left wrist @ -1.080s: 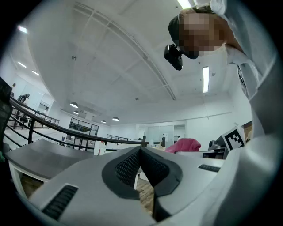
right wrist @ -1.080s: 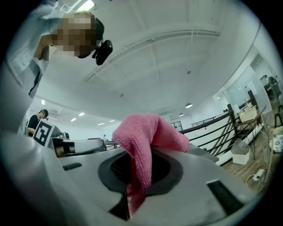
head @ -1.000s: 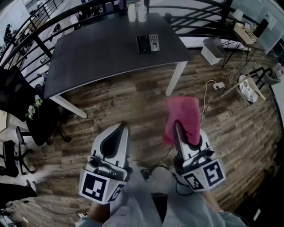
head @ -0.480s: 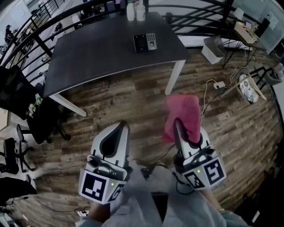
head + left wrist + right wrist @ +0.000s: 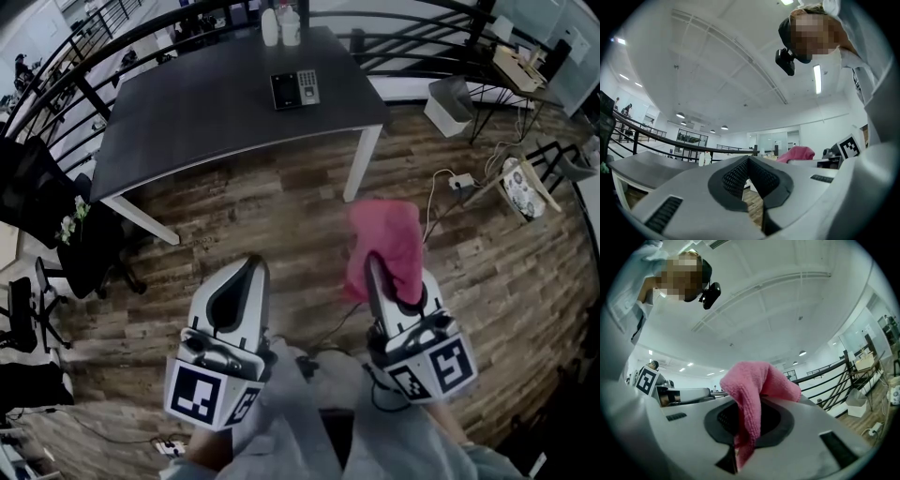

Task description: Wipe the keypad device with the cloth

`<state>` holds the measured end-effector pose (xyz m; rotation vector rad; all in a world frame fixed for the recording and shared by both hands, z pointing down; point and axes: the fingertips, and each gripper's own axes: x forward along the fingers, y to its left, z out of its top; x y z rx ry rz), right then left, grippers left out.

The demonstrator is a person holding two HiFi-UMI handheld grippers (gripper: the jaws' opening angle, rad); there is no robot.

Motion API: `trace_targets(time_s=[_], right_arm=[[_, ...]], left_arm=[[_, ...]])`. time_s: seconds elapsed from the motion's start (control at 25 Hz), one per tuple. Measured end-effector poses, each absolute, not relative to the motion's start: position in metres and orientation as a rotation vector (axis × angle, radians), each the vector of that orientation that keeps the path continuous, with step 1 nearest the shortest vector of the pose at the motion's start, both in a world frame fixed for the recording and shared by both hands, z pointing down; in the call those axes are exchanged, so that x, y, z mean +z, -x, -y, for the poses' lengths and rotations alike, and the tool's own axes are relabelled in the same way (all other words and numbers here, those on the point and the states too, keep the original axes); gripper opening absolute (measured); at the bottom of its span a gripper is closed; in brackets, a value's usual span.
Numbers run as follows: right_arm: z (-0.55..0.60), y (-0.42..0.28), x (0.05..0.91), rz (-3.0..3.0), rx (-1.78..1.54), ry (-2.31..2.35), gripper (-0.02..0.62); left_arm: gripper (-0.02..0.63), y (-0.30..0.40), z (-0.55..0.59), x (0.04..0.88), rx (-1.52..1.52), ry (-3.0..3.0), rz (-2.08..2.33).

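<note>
The keypad device (image 5: 294, 89) lies flat on the dark grey table (image 5: 206, 112), far ahead of both grippers in the head view. My right gripper (image 5: 375, 265) is shut on a pink cloth (image 5: 386, 246), which drapes over its tip; in the right gripper view the cloth (image 5: 752, 394) hangs pinched between the jaws. My left gripper (image 5: 251, 267) is held beside it, jaws together with nothing between them, and from its own view (image 5: 749, 161) the cloth (image 5: 797, 153) shows to the right. Both grippers point upward, over wooden floor well short of the table.
Two white bottles (image 5: 279, 26) stand at the table's far edge. A black railing (image 5: 66, 56) curves behind the table. Office chairs (image 5: 37, 225) sit at left. A white bin (image 5: 448, 105), cables and a power strip (image 5: 459, 181) lie on the floor at right.
The table and keypad device have slid slightly left and up in the head view. Both grippers keep their pose and the cloth stays held.
</note>
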<state>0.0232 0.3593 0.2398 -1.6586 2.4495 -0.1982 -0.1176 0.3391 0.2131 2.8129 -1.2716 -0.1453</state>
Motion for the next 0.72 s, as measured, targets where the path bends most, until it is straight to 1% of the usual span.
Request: trace_targets(time_s=[0.36,0.72], right_arm=[[-0.379,-0.07,0.24,-2.437,-0.171,1.677,0.041],[-0.393,-0.09,0.248,-2.459,-0.123,1.74,0.041]], left_arm=[[0.0,0.085,-0.355,0.206,-0.178,-2.794,1.327],[0.0,0.064,-0.367,0.208,-0.137,-2.811,1.323]])
